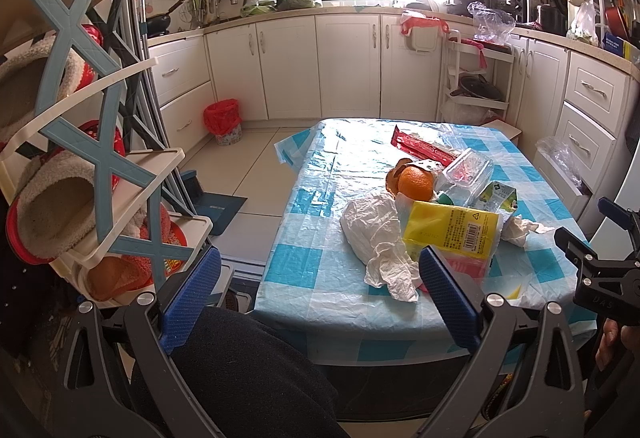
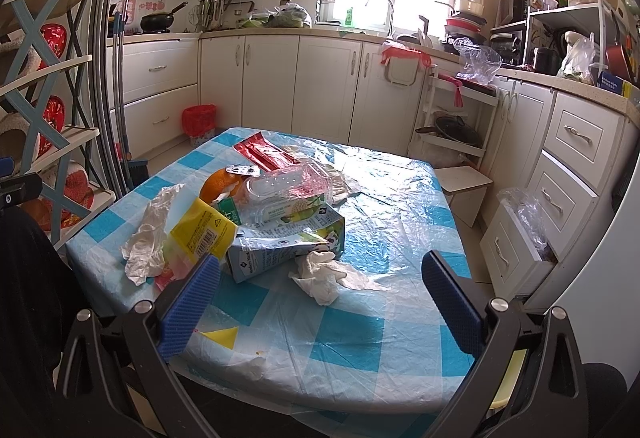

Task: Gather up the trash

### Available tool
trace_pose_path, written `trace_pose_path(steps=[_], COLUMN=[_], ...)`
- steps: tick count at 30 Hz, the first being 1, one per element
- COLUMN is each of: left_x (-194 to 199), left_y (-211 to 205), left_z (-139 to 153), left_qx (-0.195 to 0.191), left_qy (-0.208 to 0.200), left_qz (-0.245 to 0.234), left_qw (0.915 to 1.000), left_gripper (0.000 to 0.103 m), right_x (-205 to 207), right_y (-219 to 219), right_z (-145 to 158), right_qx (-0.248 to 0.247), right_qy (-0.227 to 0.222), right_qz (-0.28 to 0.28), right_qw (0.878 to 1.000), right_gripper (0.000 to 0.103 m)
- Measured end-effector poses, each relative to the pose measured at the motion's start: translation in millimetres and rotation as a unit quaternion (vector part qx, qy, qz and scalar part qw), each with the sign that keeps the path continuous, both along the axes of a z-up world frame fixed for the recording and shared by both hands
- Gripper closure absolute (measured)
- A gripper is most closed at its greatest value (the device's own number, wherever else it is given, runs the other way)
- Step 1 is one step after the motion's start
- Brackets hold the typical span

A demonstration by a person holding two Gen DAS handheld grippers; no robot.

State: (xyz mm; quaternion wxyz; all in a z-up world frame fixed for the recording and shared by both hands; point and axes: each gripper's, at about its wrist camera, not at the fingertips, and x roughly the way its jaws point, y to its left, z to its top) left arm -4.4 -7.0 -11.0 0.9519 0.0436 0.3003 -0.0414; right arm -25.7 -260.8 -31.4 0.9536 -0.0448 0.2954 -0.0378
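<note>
A pile of trash lies on the blue-checked table (image 2: 360,338): a yellow packet (image 2: 202,232), a flattened milk carton (image 2: 280,244), a clear plastic box (image 2: 288,188), orange peel (image 2: 220,184), a red wrapper (image 2: 264,154) and crumpled tissues (image 2: 320,274). In the left wrist view the pile shows the yellow packet (image 1: 452,232), crumpled white paper (image 1: 376,234) and the orange (image 1: 416,182). My left gripper (image 1: 320,298) is open and empty at the table's near left edge. My right gripper (image 2: 320,302) is open and empty above the near edge, just short of the tissues.
A red-lined bin (image 2: 199,124) stands on the floor by the far cabinets; it also shows in the left wrist view (image 1: 223,118). A shoe rack (image 1: 80,158) stands close on the left. Drawers (image 2: 560,206) and a small stool (image 2: 464,186) are on the right.
</note>
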Motion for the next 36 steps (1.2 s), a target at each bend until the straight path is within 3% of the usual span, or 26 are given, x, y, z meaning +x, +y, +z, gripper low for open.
trace_pose_path(steps=[4,17,31,36], left_x=[2,4,7,10], left_y=[0,-22,-27,-25], left_z=[-1,-12,-12,-11], left_qx=[0.011,0.099,0.102,0.080], left_qy=[0.004,0.012,0.018,0.029], left_qz=[0.008,0.028,0.027,0.024], left_qw=[0.9999,0.9947,0.9942,0.9961], left_gripper=[0.008,0.008,0.008,0.008], right_x=[0,-3,-2,-1], right_y=[-1,-10,-7,-9], right_z=[0,9,9,11], right_qx=[0.003,0.022,0.024,0.029], right_qy=[-0.002,-0.010,-0.005,-0.007], right_qz=[0.000,-0.001,0.012,0.012], right_qw=[1.000,1.000,1.000,0.999], right_gripper=[0.006,0.006,0.006,0.006])
